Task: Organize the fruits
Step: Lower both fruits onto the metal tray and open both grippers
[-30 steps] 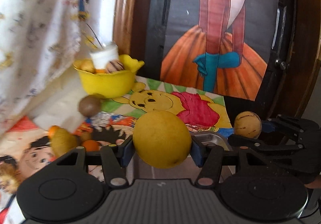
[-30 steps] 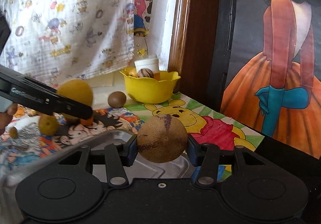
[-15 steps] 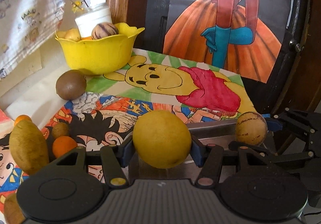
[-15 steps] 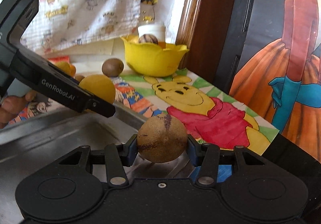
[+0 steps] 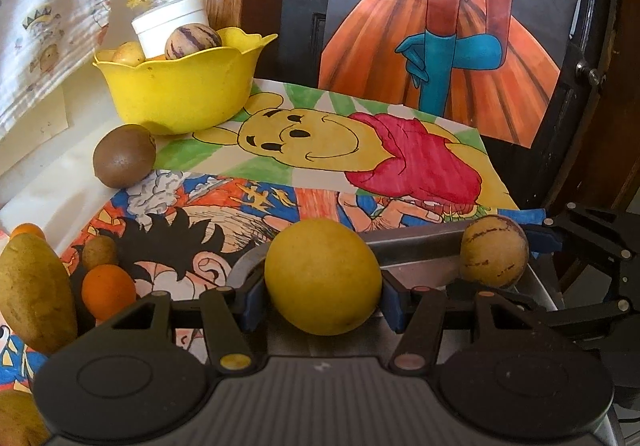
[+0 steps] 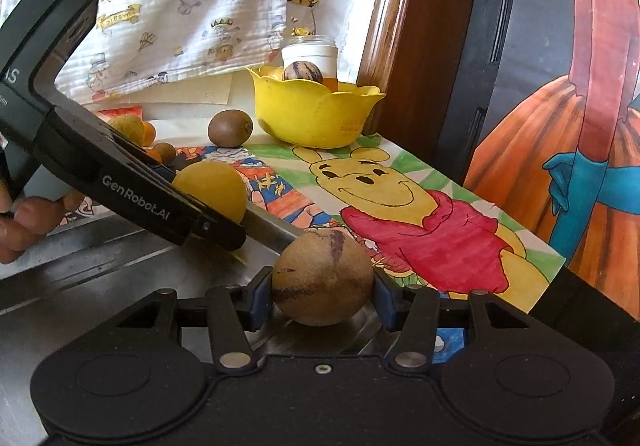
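Apparently level, both grippers loaded.

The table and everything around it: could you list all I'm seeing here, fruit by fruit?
yellow round fruit: one, held over metal tray
brown speckled fruit: one, held over tray
metal tray: one, silver, near edge
yellow bowl: one, back left, holding fruit
striped fruit: one, in bowl
white jar: one, at the bowl
kiwi: one, brown, beside bowl
small oranges: two, left
cartoon drawings: covering table
left gripper: shut
right gripper: shut
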`<state>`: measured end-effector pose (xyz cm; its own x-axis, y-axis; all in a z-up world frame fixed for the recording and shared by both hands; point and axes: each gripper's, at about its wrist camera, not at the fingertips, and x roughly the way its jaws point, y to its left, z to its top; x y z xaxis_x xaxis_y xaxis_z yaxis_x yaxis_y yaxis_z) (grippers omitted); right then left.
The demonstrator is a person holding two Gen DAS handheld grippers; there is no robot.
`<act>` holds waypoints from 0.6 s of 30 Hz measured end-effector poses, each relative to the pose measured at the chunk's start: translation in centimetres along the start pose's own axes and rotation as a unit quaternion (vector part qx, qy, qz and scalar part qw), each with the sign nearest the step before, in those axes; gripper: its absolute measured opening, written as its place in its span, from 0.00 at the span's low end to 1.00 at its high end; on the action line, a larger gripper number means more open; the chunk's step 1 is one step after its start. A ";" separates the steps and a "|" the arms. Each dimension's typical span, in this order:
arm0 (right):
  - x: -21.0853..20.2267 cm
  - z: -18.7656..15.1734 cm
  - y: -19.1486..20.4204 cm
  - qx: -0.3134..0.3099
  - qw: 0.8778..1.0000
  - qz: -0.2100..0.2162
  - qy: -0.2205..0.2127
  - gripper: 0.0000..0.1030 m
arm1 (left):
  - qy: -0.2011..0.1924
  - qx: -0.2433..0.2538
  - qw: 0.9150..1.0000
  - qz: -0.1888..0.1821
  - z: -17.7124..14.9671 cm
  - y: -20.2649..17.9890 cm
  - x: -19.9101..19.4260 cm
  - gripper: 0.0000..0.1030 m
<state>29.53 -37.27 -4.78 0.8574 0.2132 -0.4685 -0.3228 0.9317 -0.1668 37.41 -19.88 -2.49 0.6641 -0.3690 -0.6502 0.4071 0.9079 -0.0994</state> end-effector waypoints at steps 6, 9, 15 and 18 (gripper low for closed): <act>-0.3 -0.1 0.1 -0.003 1.000 -0.002 -0.001 0.56 | 0.001 -0.001 1.000 -0.002 0.0 -0.1 0.0 0.61; -0.5 -0.3 0.3 -0.005 1.000 -0.004 -0.001 0.58 | -0.002 -0.005 1.000 -0.002 0.0 0.0 -0.2 0.64; -1.4 -0.3 0.7 0.001 1.000 -0.009 -0.002 0.64 | -0.017 -0.016 1.000 0.006 0.3 0.5 -1.7 0.77; -2.3 -0.1 0.8 0.009 1.000 -0.011 -0.009 0.70 | -0.022 -0.025 0.999 0.009 0.3 0.8 -2.7 0.80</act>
<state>27.25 -37.05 -3.87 0.8708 0.1978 -0.4501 -0.2971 0.9411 -0.1613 36.10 -18.20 -0.58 0.6979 -0.3600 -0.6191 0.3635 0.9229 -0.1268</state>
